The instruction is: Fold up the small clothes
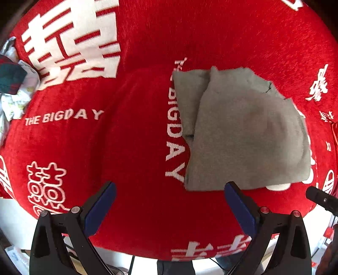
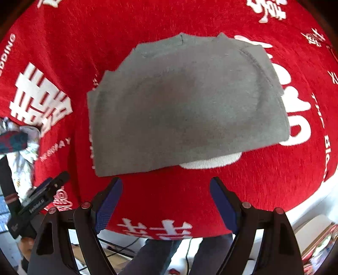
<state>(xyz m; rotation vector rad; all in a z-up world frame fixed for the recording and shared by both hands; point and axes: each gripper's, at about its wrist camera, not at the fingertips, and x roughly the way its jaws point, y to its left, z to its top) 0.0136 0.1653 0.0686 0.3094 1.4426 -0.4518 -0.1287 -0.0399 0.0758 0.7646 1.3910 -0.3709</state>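
Grey garment (image 2: 186, 105) beyond (gaping) jaws

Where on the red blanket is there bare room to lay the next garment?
Bare red blanket lies between the folded grey garment and the crumpled clothes pile at the left edge. A strip along the near edge, in front of both open hand-held grippers, is free too. The grey garment's side is taken.

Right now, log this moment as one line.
left tool open, empty | right tool open, empty | grey garment folded on red cloth | unfolded pile far left
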